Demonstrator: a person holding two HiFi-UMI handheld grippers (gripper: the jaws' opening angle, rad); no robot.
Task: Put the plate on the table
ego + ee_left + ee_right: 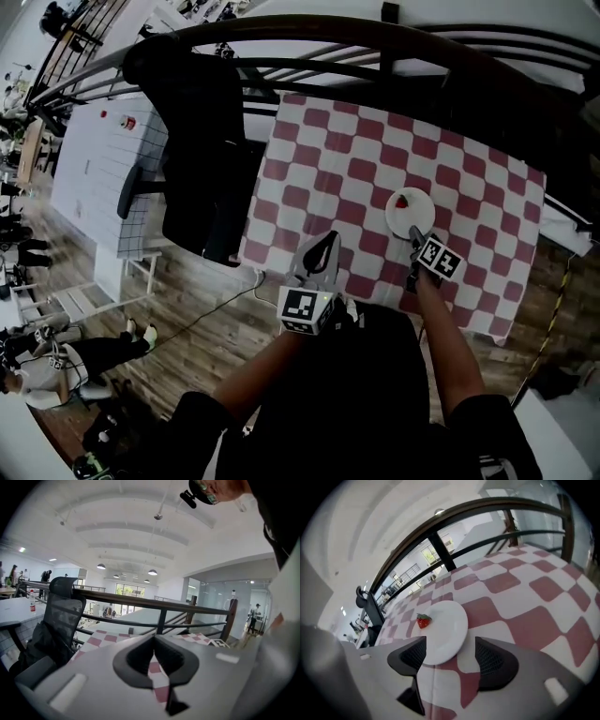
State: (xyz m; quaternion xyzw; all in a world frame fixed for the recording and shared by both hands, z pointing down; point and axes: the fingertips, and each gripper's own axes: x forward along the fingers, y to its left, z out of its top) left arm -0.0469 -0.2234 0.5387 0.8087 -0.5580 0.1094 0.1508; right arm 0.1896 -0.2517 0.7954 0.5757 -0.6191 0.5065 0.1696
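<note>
Just ahead of the right gripper [450,647] lies the plate [443,630], small, round and plain white, flat on the table [525,602] with a single red strawberry [423,620] near its far left rim. The right gripper's jaws stand wide apart, and the plate's near rim sits in the gap between them. The left pad overlaps the rim as seen from the gripper's camera, and neither pad presses on it. From the head view the same plate [410,208] and strawberry [401,201] lie just beyond the tips of the right gripper [415,234]. Bare cloth [328,169] spreads wide past the plate and off to the gripper's left, while the table's near edge falls behind the gripper, toward the person. The cloth is soft, in red and white checks, with a crease running under the jaws. A dark curved metal railing [440,550] runs beyond the far edge. The left gripper [323,248] hangs over that near edge, left of the right one, well apart from the plate. In its own view the left gripper [153,641] has its ribbed black pads closed tip to tip on nothing. Off to its left stands a black mesh chair [61,611] over a wood-plank floor [187,300].
</note>
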